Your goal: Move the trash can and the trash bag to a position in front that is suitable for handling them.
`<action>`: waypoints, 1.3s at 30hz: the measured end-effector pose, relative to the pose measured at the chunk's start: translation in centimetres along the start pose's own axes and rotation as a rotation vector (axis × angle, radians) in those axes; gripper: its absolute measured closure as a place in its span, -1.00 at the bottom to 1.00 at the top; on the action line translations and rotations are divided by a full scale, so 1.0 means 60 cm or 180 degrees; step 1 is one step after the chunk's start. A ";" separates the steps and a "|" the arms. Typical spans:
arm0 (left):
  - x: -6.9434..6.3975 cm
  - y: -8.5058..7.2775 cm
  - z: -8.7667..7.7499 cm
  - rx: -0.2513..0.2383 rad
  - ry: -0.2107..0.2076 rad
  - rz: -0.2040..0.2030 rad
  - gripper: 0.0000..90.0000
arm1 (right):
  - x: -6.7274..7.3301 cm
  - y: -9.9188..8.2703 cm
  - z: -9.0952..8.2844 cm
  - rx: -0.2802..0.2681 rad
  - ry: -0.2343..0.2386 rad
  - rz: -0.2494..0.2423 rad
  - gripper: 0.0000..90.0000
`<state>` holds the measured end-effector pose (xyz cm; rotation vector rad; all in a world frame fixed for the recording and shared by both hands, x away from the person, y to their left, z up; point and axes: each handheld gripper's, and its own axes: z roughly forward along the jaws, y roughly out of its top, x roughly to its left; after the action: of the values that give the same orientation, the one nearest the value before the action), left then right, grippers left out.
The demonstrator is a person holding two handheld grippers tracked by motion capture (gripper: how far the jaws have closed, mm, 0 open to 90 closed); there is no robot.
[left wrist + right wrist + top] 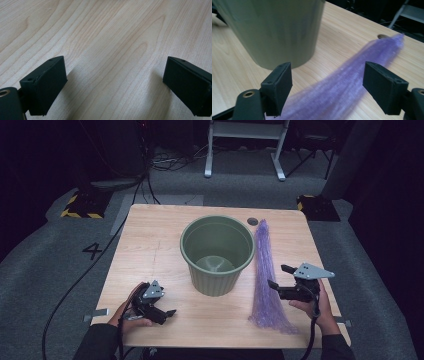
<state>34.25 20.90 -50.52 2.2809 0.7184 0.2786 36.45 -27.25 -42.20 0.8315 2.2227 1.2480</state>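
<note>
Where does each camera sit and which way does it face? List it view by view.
High view: above the person's side, looking forward and down on the table, green bucket and purple tinsel bundle; both forearms and hands show.
Left gripper view: on the left gripper, facing bare tabletop; its black fingers show.
Right gripper view: on the right gripper, facing bucket and bundle.
Shared: high and right gripper views both show bucket and bundle.

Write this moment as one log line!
left tool: open, on table | right tool: open over purple bag | green bin: upright, beside bag

Dim rm: grey carpet floor [45, 255], white frame [245, 145] at back, cables [165, 162].
</note>
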 end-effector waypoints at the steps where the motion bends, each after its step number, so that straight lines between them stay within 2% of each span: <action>1: 0.000 0.000 0.000 0.0000 0.0001 -0.0002 -0.90 | 0.003 0.004 0.003 0.0014 0.0016 -0.0019 -0.47; 8: 0.000 0.000 0.000 0.0000 0.0000 -0.0002 -0.90 | 0.015 0.024 0.022 0.0087 0.0042 -0.0114 -0.46; 15: 0.000 0.000 0.000 0.0000 0.0000 -0.0001 -0.90 | 0.034 0.042 0.049 0.0150 0.0180 -0.0219 -0.47; 28: 0.000 0.000 0.000 0.0000 -0.0002 -0.0001 -0.90 | 0.064 0.060 0.084 0.0236 0.0319 -0.0355 -0.60; 32: 0.001 0.002 0.002 0.0001 -0.0005 -0.0010 -0.89 | 0.072 0.062 0.095 0.0309 0.0361 -0.0410 -0.60; 39: 0.003 0.016 0.015 0.0004 0.0047 -0.0043 -0.90 | 0.080 0.064 0.098 0.0358 0.0363 -0.0491 -0.60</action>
<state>35.13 19.90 -50.51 2.2766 0.7416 0.2887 37.87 -18.87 -42.18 0.6292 2.4164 1.1319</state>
